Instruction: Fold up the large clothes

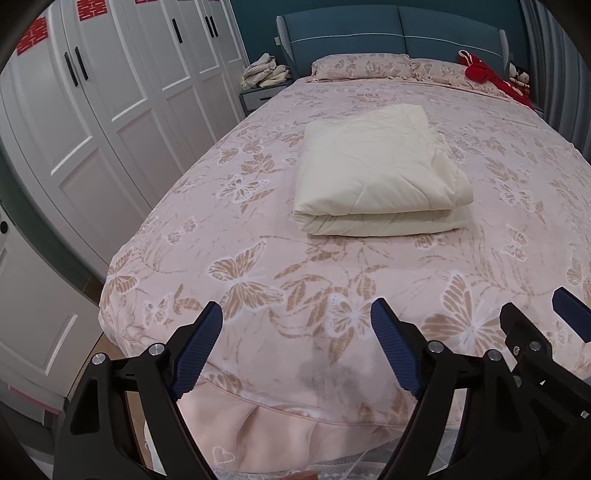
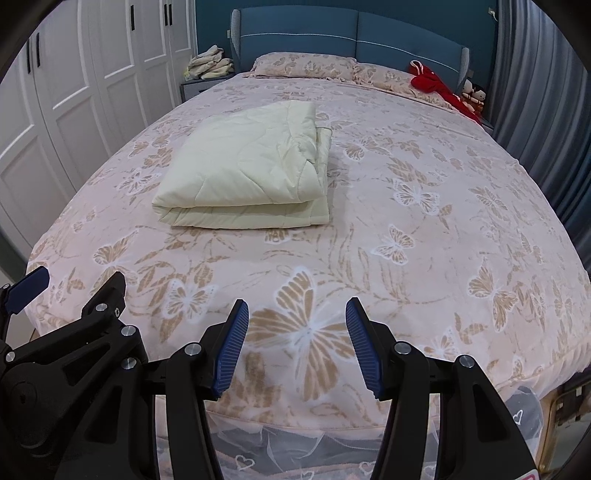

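L to R, both wrist views.

White panelled wardrobe w/ black bar handles (image 1: pixel 110 92) runs along far L wall; red paper cut-outs on upper doors in L view. Grey-blue bedside cabinet (image 1: pixel 258 94) stands betw. wardrobe and bed head, w/ a heap of beige crumpled cloth (image 1: pixel 267 70) on top.

Left gripper (image 1: pixel 296 325): black frame, blue ribbed fingers (image 1: pixel 197 350), held over foot edge of the bed. Fingers spread wide, nothing betw. them, not touching the cover. Also seen at L edge of R view.

Bed w/ pink butterfly-print cover (image 1: pixel 258 280) fills the middle of both views. Cream quilted comforter, folded into a thick rectangle (image 1: pixel 376 173), lies on the cover near bed centre, a bit L of midline in R view (image 2: pixel 247 166). Fold edge faces foot of bed; layered edges stack on its R side. Well apart from both grippers, untouched.

Right gripper (image 2: pixel 297 321): same build, blue fingers (image 2: pixel 364 350) parted wide, empty, over a large butterfly print at foot of bed. Just beside L gripper.

Behind: two matching pink pillows (image 2: pixel 306 64) against teal padded headboard (image 2: pixel 351 33). Red garment (image 2: pixel 432 83) bunched on the R pillow. Small plush toys (image 2: pixel 472 94) just R of it. Grey curtain (image 2: pixel 535 74) at far R.
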